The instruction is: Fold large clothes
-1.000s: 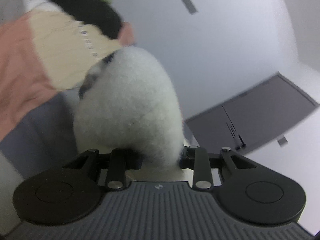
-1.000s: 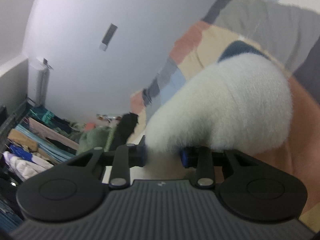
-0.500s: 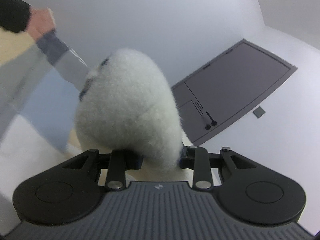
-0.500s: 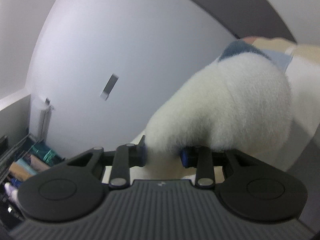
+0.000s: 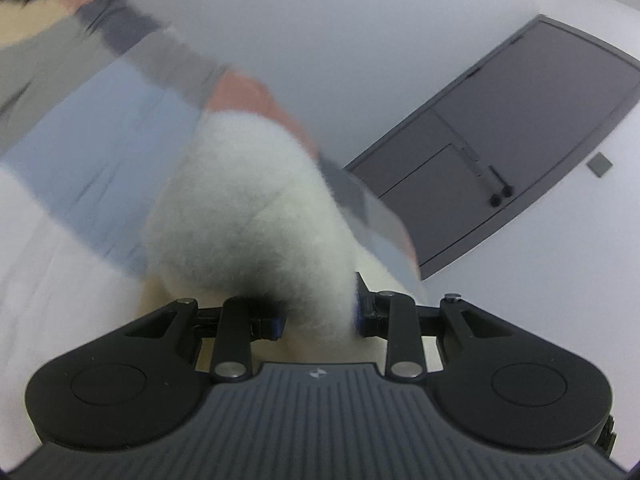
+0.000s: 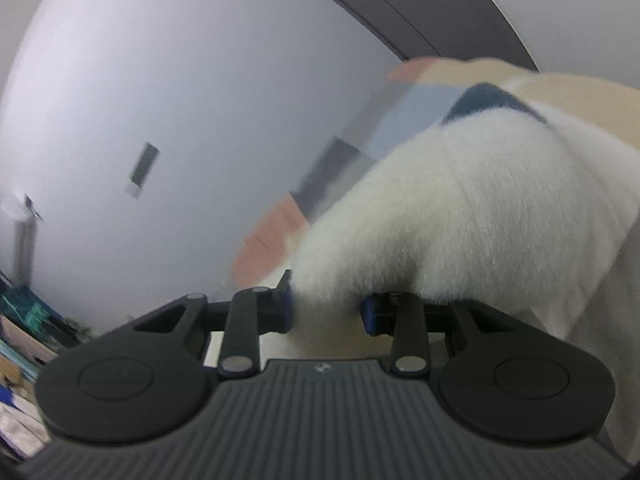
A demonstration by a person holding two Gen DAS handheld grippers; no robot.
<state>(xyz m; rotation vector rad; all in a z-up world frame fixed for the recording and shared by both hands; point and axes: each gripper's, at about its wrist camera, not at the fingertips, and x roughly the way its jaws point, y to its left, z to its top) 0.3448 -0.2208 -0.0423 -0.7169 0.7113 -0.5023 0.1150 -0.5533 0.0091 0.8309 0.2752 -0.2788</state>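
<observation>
While both grip fleece [image 5: 256, 216], only right shows shelves [image 6: 24, 332].

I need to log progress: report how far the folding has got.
Done: both grips are made. The left gripper and right gripper each have their jaws shut on a fleecy white part of the garment. In hand: the patchwork garment hangs blurred in the air between them, over the white surface. Left: no finished fold shows; it is not yet laid flat, so the folding itself remains.
</observation>
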